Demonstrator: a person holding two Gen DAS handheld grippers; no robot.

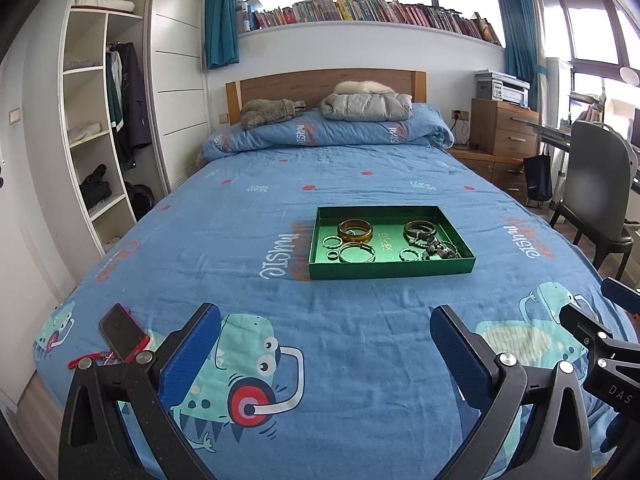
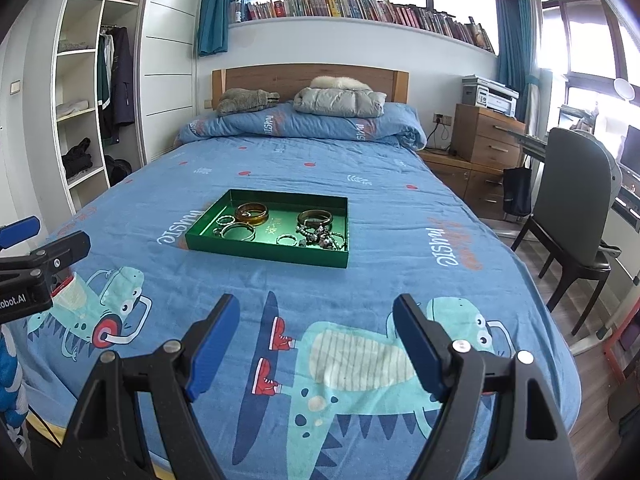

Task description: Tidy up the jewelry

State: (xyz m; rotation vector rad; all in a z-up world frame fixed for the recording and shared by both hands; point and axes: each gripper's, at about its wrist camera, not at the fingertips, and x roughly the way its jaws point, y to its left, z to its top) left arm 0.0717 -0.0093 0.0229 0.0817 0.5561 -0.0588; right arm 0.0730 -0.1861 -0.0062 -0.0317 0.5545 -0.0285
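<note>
The tray [image 1: 391, 270] sat mid-frame on the bed [image 1: 248, 208], gathering bangles [image 1: 355, 231] and rings [image 1: 332, 242] in one reachable spot. Low in each frame, the left gripper [image 1: 325, 338] and right gripper [image 2: 316, 332] hung short of it, fingers apart and empty, likely readied for a pick.

The bedsheet [image 1: 360, 184] bore "music", upside down, beyond the jaws beside the tray [image 1: 390, 270] and on the folded quilt [image 1: 328, 130]. The right gripper's [image 1: 616, 390] body read "DAS"; the left gripper's [image 2: 24, 300], "obot.AI".
</note>
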